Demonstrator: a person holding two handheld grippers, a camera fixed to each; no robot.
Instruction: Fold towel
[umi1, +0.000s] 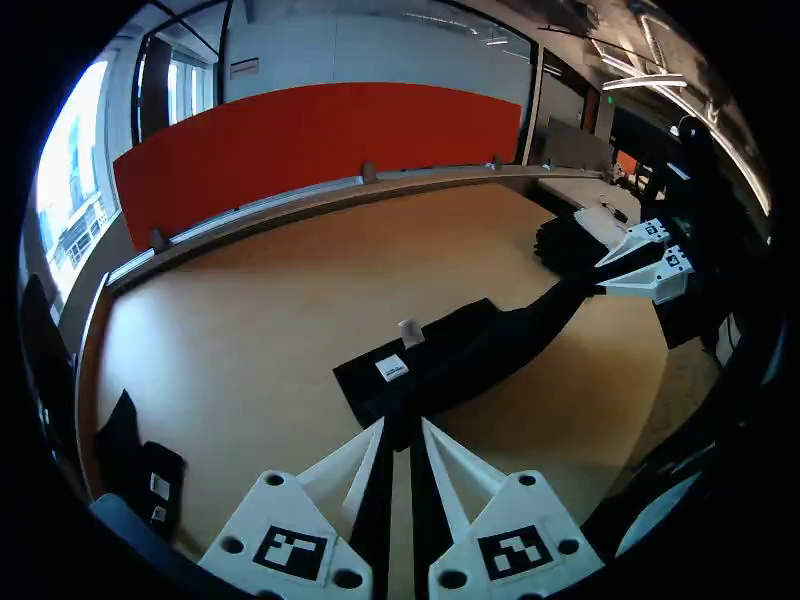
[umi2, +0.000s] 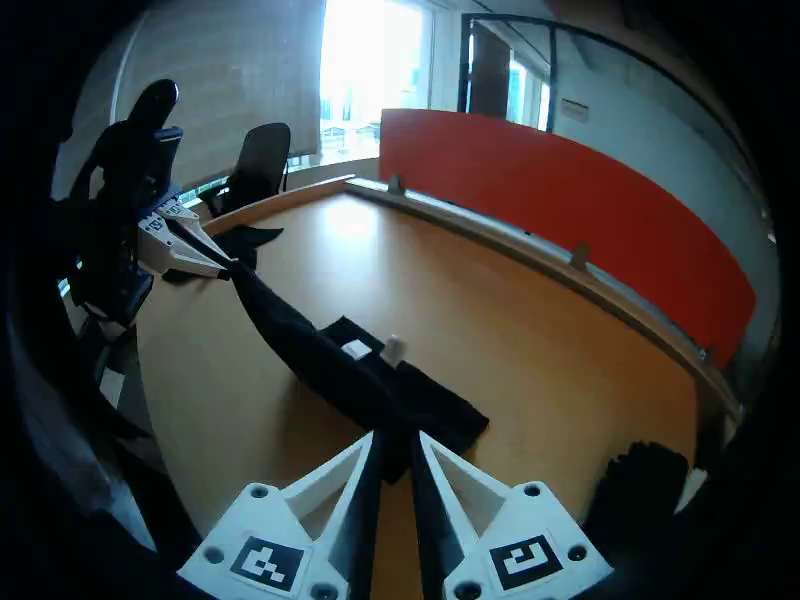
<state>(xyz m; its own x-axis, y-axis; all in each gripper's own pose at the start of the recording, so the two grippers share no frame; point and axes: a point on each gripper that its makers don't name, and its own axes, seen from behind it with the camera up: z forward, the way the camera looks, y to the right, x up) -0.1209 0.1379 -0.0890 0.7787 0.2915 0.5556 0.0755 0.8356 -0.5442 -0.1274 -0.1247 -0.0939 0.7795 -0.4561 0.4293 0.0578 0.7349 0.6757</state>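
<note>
A black towel (umi1: 470, 345) lies partly on the wooden table (umi1: 270, 300) and is stretched in a taut band between both grippers. My left gripper (umi1: 401, 440) is shut on one end of it near the table's edge. The right gripper (umi1: 612, 278) pinches the other end, lifted above the table. In the right gripper view, my right gripper (umi2: 396, 442) is shut on the towel (umi2: 320, 360), and the left gripper (umi2: 222, 264) holds the far end. A white label (umi2: 355, 349) shows on the towel.
A small white object (umi1: 410, 332) stands beside the towel's flat part. A pile of black cloth (umi1: 565, 245) sits at the table's far right, and more black items (umi1: 145, 465) lie near its left edge. A red divider (umi1: 320, 140) borders the far side; an office chair (umi2: 255, 165) stands beyond.
</note>
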